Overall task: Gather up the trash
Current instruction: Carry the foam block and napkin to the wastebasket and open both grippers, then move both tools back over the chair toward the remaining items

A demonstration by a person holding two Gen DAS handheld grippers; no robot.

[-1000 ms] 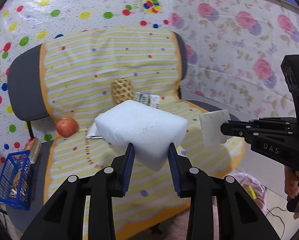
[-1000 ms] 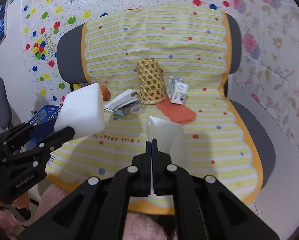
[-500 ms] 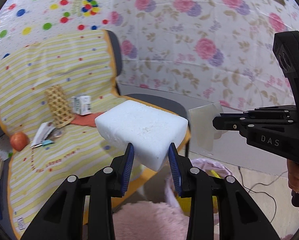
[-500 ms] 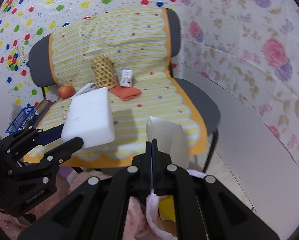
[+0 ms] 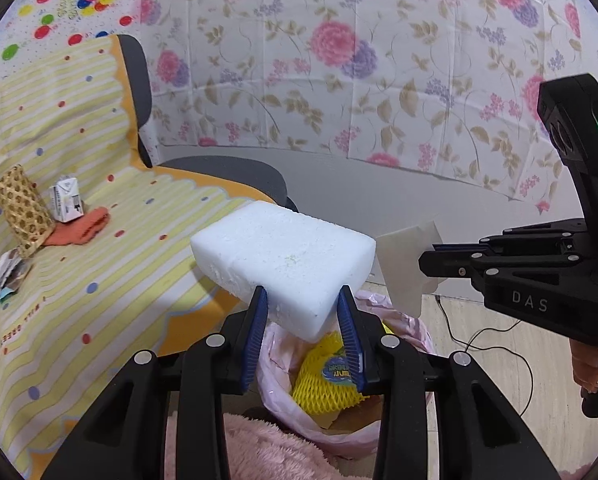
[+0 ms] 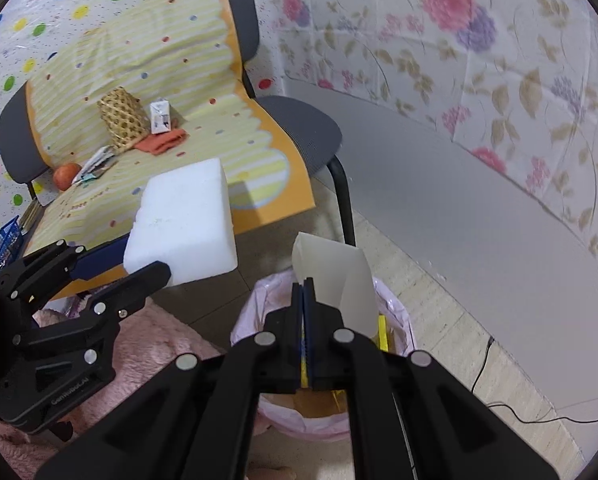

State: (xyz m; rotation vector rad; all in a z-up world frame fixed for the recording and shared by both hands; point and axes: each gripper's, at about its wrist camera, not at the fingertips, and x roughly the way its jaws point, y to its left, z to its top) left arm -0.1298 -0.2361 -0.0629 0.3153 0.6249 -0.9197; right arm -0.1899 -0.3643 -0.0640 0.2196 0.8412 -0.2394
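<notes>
I note pink-lined bin (image 5: 415,332) w/ yellow mesh (image 5: 331,380) inside; L gripper (image 5: 303,320) clamps foam block (image 5: 283,256), R gripper (image 6: 303,292) pinches paper (image 6: 339,280) above it.

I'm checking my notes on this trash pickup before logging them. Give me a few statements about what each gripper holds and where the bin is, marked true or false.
1. The left gripper grips a white foam block. True.
2. The right gripper is open and carries nothing. False: it is shut on a pale paper sheet.
3. The pink-lined trash bin lies below the paper sheet. True.
4. The bin is empty. False: yellow foam netting lies inside.
5. The small carton is in the bin. False: it stands on the chair.
</notes>
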